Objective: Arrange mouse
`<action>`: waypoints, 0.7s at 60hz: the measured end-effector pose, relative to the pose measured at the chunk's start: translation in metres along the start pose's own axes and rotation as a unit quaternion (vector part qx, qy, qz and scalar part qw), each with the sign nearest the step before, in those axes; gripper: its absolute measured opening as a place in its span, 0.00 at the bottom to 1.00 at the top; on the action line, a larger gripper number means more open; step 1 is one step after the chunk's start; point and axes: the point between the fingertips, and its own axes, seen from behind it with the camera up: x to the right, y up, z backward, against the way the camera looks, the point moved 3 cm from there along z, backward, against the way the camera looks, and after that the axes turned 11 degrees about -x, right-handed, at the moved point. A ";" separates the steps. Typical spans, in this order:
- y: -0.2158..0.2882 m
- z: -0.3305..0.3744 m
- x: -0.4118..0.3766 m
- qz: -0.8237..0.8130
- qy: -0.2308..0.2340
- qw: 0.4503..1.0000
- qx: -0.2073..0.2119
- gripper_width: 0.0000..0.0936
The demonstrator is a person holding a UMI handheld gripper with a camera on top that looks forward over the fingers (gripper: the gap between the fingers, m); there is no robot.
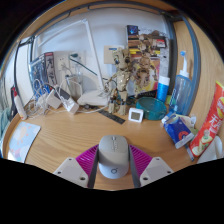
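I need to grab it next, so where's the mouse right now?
In the gripper view, the grey mouse sits on the wooden desk between the gripper's two fingers, near the desk's front edge, with the clutter beyond it.

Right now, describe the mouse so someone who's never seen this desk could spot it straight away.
Start at the wooden desk, cluttered along its back with cables and boxes. Come to its near edge, where the gripper shows its fingers with pink pads. The mouse sits between them: a smooth grey oval with a scroll wheel, the only rounded grey thing among the colourful packets.
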 end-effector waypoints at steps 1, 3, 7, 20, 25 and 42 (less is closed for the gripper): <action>0.000 0.000 0.000 -0.002 -0.001 1.000 0.001 0.56; 0.000 0.000 0.001 -0.008 -0.002 1.000 0.002 0.55; 0.000 0.000 0.002 -0.006 -0.008 1.000 0.005 0.54; -0.003 0.000 0.003 -0.033 -0.047 0.998 -0.019 0.35; -0.002 0.000 0.001 -0.049 -0.055 0.997 -0.035 0.33; 0.075 0.074 -0.020 -0.077 -0.103 0.992 0.006 0.33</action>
